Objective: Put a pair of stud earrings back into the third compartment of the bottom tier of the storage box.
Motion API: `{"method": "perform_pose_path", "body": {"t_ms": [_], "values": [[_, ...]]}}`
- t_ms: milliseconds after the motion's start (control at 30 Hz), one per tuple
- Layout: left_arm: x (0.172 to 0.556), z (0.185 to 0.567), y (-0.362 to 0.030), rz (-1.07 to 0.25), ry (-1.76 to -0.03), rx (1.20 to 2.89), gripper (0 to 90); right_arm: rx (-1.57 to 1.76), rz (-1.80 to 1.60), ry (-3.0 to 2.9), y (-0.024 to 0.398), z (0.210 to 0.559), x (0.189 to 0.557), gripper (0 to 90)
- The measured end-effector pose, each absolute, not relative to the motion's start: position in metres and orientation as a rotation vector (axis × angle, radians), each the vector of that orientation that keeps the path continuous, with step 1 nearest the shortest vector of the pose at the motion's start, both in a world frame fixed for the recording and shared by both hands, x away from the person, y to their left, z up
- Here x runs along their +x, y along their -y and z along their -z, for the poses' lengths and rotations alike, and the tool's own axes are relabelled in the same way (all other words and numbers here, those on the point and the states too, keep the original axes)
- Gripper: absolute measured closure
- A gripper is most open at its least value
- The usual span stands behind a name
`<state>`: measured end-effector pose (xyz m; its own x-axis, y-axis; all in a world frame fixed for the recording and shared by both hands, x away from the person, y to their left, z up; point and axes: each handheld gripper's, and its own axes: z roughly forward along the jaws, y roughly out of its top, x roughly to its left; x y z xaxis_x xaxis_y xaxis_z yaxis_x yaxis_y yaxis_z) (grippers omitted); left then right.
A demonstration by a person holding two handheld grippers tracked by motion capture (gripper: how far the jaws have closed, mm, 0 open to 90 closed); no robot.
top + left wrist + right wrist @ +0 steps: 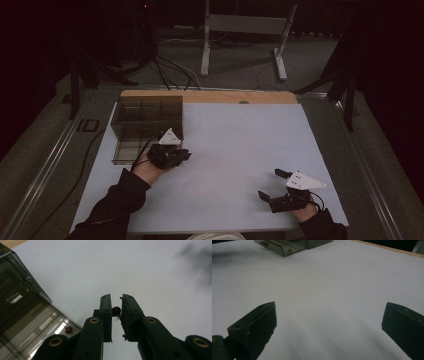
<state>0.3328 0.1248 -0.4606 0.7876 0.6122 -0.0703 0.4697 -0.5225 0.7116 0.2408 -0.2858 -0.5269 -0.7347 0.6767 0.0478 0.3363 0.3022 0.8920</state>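
Note:
A small dark red bead (115, 311) sits pinched between the black jaws of my left gripper (116, 298), which is shut on it just above the white table top. In the high view this left gripper (183, 155) hovers at the front right corner of a smoky see-through compartment box (147, 125). A second red bead (68, 329) lies inside the box (22, 302) near its lower edge. My right gripper (270, 183) rests near the table's front right with its jaws spread wide and nothing between them. In the right gripper view the right gripper (330, 312) faces bare white surface.
The white table top (240, 145) has a wooden strip (210, 96) along its far edge. The box (287, 246) stands at the far left. Beyond the table a metal stand (240, 30) and cables (170, 70) lie on the floor.

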Motion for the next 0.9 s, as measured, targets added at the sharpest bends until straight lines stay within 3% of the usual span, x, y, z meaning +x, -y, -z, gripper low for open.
{"method": "perform_pose_path", "body": {"t_ms": [900], "values": [[0.345, 0.453, -0.148, -0.297, -0.877, 2.166, 81.1, 0.912, -1.399, -2.244, 0.285, 0.527, 0.241, 0.1]]}}
